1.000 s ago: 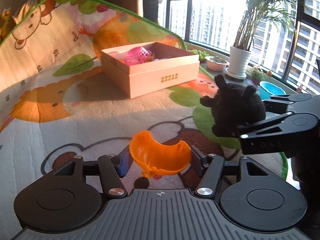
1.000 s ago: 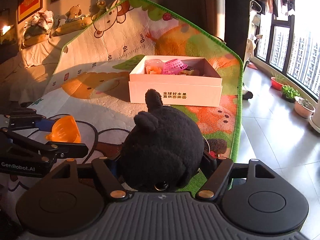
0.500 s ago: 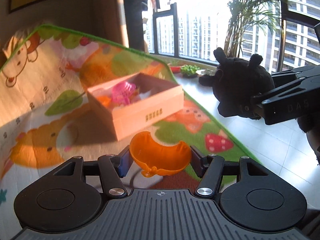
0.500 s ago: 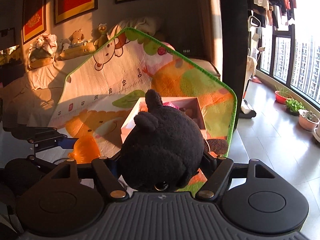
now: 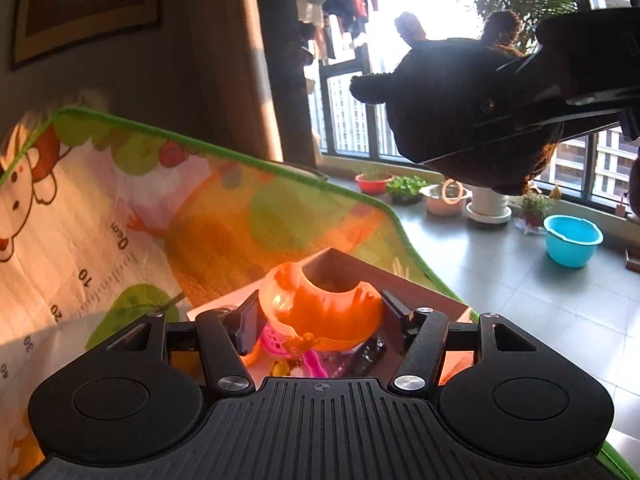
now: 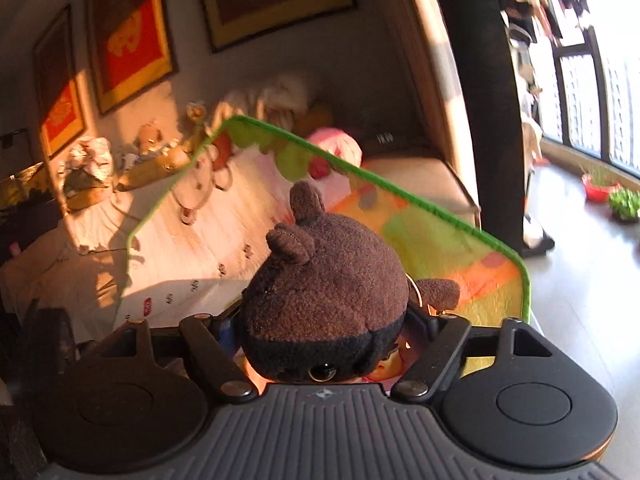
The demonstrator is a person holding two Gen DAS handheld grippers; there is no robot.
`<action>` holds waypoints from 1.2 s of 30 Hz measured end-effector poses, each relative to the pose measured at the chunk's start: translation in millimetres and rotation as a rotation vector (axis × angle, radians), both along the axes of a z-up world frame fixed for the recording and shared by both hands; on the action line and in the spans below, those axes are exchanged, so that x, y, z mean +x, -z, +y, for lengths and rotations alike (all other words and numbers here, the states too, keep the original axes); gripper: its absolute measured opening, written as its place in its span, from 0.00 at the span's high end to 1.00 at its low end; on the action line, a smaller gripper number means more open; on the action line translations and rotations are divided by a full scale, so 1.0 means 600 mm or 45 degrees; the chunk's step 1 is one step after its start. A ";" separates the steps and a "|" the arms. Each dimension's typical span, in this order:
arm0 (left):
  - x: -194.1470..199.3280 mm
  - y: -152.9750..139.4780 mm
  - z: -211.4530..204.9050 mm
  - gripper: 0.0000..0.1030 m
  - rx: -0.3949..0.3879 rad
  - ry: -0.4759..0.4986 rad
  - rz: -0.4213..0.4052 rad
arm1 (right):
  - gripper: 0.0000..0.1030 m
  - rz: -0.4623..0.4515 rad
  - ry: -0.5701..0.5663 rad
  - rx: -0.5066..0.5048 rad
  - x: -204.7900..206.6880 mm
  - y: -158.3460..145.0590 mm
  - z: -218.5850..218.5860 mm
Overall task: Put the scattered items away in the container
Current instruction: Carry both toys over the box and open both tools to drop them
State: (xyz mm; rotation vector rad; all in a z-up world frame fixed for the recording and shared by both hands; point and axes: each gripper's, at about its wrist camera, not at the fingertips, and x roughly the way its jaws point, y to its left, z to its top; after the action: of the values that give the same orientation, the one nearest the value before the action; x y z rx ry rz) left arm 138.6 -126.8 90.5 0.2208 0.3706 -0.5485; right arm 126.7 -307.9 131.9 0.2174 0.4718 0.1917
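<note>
My left gripper (image 5: pixel 320 318) is shut on an orange crescent-shaped plastic toy (image 5: pixel 316 304) and hangs right over the open cardboard box (image 5: pixel 424 292). Pink and dark toys (image 5: pixel 288 344) lie inside the box under the fingers. My right gripper (image 6: pixel 324 320) has a dark brown plush toy (image 6: pixel 320 280) between its fingers. Its jaws are opening while the pads still touch the plush. In the left wrist view the plush (image 5: pixel 452 112) hangs high at the upper right, above and beyond the box, with the right gripper (image 5: pixel 560 92) across it.
The box sits on a colourful cartoon play mat (image 5: pixel 120 220) with a green border. Beyond the mat's edge lies tiled floor with a blue basin (image 5: pixel 574 240) and potted plants (image 5: pixel 488 204) by the windows. A sofa with stuffed toys (image 6: pixel 100 168) stands behind the mat.
Both grippers rose and travelled forward with their toys. The box went from far ahead to directly beneath the left gripper. The plush sits lower between wider right fingers.
</note>
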 end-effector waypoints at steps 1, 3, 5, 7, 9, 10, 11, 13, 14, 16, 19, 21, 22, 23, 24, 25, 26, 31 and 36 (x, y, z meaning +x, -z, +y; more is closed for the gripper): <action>0.015 0.007 0.002 0.33 -0.026 0.001 -0.001 | 0.16 0.045 0.007 0.018 0.017 0.016 -0.002; 0.039 0.020 0.011 0.12 -0.066 0.003 0.023 | 0.16 0.118 0.004 0.048 0.037 0.042 -0.009; 0.052 0.025 0.015 0.11 -0.070 -0.019 0.049 | 0.16 0.148 0.015 0.064 0.042 0.062 -0.016; 0.049 0.029 0.020 0.09 -0.046 -0.030 0.057 | 0.16 0.143 0.041 0.063 0.039 0.072 -0.022; 0.042 0.034 0.025 0.09 -0.042 -0.020 0.077 | 0.16 0.133 0.061 0.068 0.037 0.077 -0.028; 0.039 0.037 0.026 0.09 -0.039 -0.017 0.094 | 0.16 0.124 0.070 0.065 0.036 0.078 -0.031; 0.036 0.039 0.026 0.08 -0.041 -0.014 0.108 | 0.16 0.110 0.081 0.048 0.034 0.079 -0.032; 0.029 0.042 0.023 0.08 -0.043 0.000 0.133 | 0.20 0.075 0.117 -0.023 0.030 0.080 -0.032; 0.026 0.044 0.021 0.08 -0.040 0.007 0.139 | 0.22 0.058 0.134 -0.059 0.030 0.081 -0.032; 0.020 0.047 0.018 0.08 -0.026 0.011 0.138 | 0.32 0.059 0.147 -0.072 0.034 0.088 -0.038; 0.009 0.050 0.016 0.07 -0.023 0.006 0.149 | 0.34 0.096 0.120 0.008 0.053 0.100 -0.047; 0.004 0.054 0.018 0.07 -0.037 0.010 0.166 | 0.34 0.077 0.107 -0.002 0.067 0.110 -0.036; -0.001 0.055 0.019 0.07 -0.039 0.011 0.170 | 0.34 0.077 0.108 -0.029 0.077 0.119 -0.027; -0.005 0.057 0.019 0.06 -0.037 0.012 0.172 | 0.34 0.102 0.109 -0.050 0.088 0.128 -0.019; -0.009 0.058 0.018 0.06 -0.031 0.014 0.173 | 0.34 0.146 0.107 -0.054 0.098 0.140 -0.014; -0.013 0.060 0.018 0.06 -0.022 0.015 0.172 | 0.32 0.204 0.103 -0.034 0.104 0.152 -0.009; -0.018 0.061 0.017 0.06 -0.011 0.017 0.170 | 0.32 0.222 0.099 -0.018 0.099 0.158 -0.005; -0.034 0.065 0.033 0.05 0.004 0.007 0.161 | 0.29 0.279 -0.249 0.253 0.040 0.141 -0.015; -0.032 0.077 0.042 0.04 -0.018 -0.008 0.197 | 0.14 0.115 0.019 0.144 -0.013 0.106 -0.066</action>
State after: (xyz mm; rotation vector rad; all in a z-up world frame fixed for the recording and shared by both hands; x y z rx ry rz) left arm 119.1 -101.5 44.2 0.1643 0.5172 -0.5632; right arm 119.0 -347.2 68.6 0.3414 0.5494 0.1950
